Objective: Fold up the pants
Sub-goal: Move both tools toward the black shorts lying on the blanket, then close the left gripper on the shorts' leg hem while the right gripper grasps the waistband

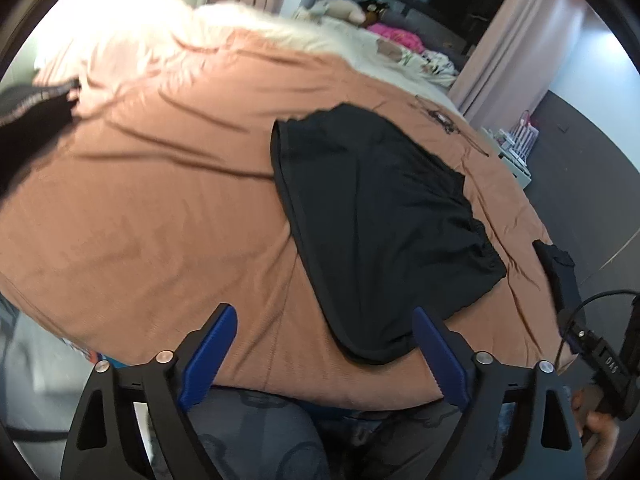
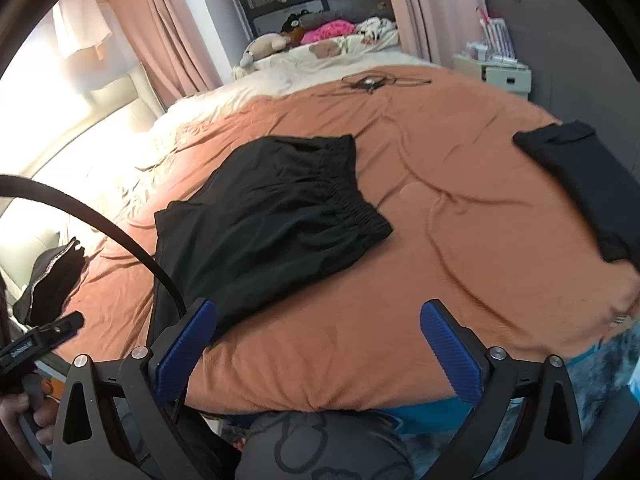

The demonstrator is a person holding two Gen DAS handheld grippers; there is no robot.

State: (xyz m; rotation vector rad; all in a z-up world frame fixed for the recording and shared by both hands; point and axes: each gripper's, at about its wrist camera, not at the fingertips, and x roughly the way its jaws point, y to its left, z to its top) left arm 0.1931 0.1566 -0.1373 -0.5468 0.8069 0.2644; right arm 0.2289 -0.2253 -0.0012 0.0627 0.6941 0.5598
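Fingers: both pairs of blue ribbed pads stood spread wide and grasped nothing; the left gripper point(image 1: 324, 356) and the right gripper point(image 2: 318, 350) hovered at the near edge of the bed, apart from any cloth.
Pants: the black lightweight pants with a gathered elastic waistband point(image 2: 264, 220) lay on the rust-orange bedspread point(image 2: 440, 200), already doubled into a compact shape, waistband toward the far right and hems reaching the near edge, probably so the next crease could be made from the near end.
Left view: the same pants point(image 1: 380, 232) lay just ahead and right of the left gripper, one blue pad point(image 1: 440, 360) close to the nearest corner.
Other garments: a dark folded piece point(image 2: 580, 184) sat well apart at the right edge, and a dark trimmed garment point(image 2: 52, 280) at the left edge, seemingly kept aside as separate piles.
Judgement: released fingers suggested a pause between folds.
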